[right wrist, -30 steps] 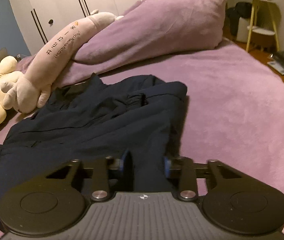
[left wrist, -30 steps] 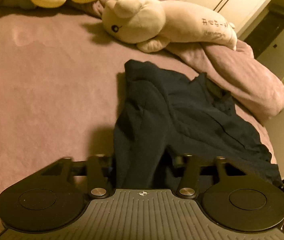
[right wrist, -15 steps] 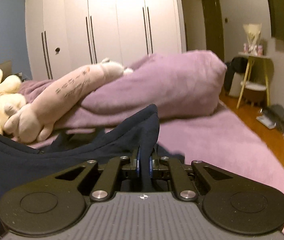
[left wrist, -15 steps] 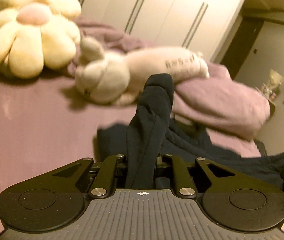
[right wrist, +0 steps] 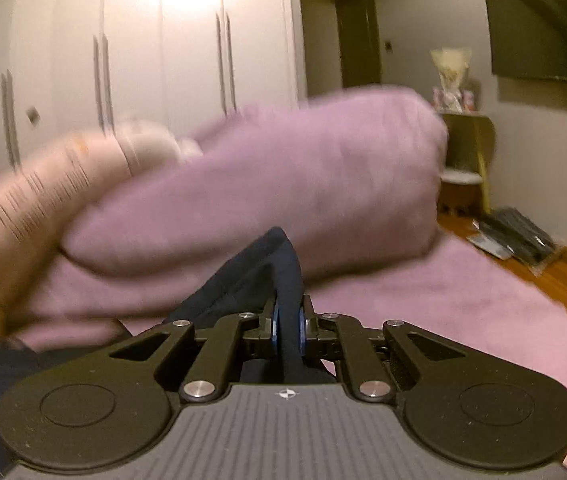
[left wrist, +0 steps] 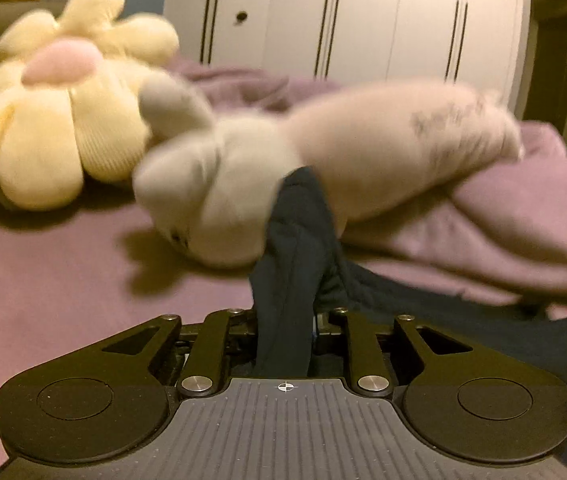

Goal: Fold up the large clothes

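Observation:
A dark navy garment point(left wrist: 295, 240) lies on the purple bed point(left wrist: 63, 280). My left gripper point(left wrist: 285, 324) is shut on a bunched fold of it, which stands up between the jaws; the rest trails off to the right. My right gripper point(right wrist: 288, 320) is shut on another edge of the same garment point(right wrist: 267, 264), pinched between the blue pads point(right wrist: 274, 322). More of the garment hangs at the lower left of the right wrist view. Both views are blurred by motion.
A long beige plush animal point(left wrist: 323, 168) and a yellow flower plush point(left wrist: 51, 120) lie close ahead. A rolled purple blanket point(right wrist: 283, 184) lies behind the garment. White wardrobes point(left wrist: 343, 16) stand at the back. A side table point(right wrist: 467, 152) and floor clutter are at the right.
Both grippers closed on the garment and lifted it off the bed. They have since moved forward toward the plush toys and blanket, which now appear larger and nearer.

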### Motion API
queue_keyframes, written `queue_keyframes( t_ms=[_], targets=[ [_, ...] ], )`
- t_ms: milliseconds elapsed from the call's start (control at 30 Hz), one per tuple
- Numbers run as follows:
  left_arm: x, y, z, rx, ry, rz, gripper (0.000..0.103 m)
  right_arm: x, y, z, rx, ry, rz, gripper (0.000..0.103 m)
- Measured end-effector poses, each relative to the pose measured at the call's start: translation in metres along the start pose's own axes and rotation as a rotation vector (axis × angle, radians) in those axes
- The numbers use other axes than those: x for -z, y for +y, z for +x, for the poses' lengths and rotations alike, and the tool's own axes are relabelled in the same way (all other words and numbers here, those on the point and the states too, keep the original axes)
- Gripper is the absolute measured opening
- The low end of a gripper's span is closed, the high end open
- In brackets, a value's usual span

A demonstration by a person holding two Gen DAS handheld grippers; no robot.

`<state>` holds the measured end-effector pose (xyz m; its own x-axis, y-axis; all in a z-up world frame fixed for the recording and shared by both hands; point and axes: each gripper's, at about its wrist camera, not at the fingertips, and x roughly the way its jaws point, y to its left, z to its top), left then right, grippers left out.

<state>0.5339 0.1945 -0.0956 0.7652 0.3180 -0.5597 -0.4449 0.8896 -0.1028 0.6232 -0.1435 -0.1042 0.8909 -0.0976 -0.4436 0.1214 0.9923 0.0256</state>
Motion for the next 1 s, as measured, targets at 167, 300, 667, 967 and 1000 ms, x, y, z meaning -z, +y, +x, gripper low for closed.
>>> queue_keyframes(
  t_ms=[167, 300, 667, 967, 1000],
  targets=[
    [0.034, 0.027, 0.037, 0.02, 0.053, -0.129, 0.06, 0.037, -0.008, 0.031, 0.031, 0.047, 0.07, 0.015],
    [0.045, 0.034, 0.046, 0.042, 0.045, -0.195, 0.071, 0.047, -0.014, 0.044, 0.021, 0.064, 0.103, 0.018],
    [0.022, 0.049, -0.017, 0.028, 0.062, -0.105, 0.07, 0.007, -0.045, -0.031, -0.155, -0.037, 0.228, 0.052],
    [0.016, -0.033, -0.067, 0.239, -0.09, -0.048, 0.087, 0.042, 0.074, -0.047, -0.672, 0.22, 0.309, 0.044],
    [0.022, -0.042, -0.06, 0.234, -0.102, -0.04, 0.087, 0.05, 0.089, -0.04, -0.681, 0.253, 0.285, 0.042]
  ],
)
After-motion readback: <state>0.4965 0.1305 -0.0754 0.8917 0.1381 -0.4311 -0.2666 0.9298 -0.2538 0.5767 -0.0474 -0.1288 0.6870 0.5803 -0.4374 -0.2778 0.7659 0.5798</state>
